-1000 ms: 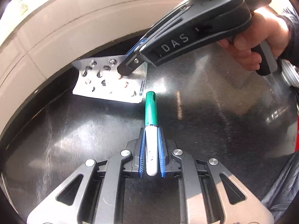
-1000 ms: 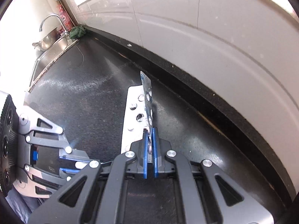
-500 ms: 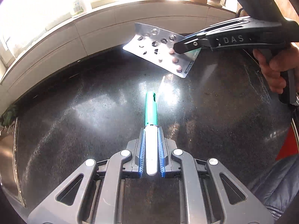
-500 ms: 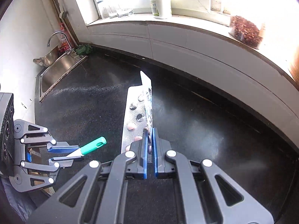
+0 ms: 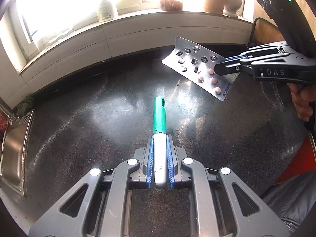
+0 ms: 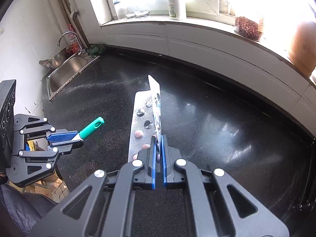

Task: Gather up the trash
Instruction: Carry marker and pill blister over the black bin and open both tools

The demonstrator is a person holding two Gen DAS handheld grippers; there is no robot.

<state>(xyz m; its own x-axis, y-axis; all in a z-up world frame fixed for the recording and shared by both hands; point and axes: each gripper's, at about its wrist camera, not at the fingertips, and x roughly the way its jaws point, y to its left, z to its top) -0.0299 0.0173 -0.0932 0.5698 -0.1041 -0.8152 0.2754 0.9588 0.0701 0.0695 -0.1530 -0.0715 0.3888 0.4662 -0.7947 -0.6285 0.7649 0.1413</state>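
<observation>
Pinching a marker (image 5: 160, 138) between its blue pads, the left gripper (image 5: 160, 152) is holding the white barrel lengthwise, with the green cap sticking out past the fingertips and pointing toward the far wall. Clamping a blister pack (image 6: 145, 124) at its near edge, the right gripper (image 6: 158, 152) is holding the silver sheet folded, one flap lying fairly flat to the left and the other standing upright. Several of the pack's pockets are looking burst, while a few pink pills are sitting near the pinched end. Both things are hanging in the air above the black speckled countertop (image 5: 88, 138), touching nothing but the pads. In the left wrist view the pack (image 5: 199, 69) is showing far and to the right of the marker, with the person's hand (image 5: 304, 100) gripping the handle. A steel sink (image 6: 67, 69) is lying at the far left, and a white bottle (image 6: 176, 2) is standing on the windowsill.
</observation>
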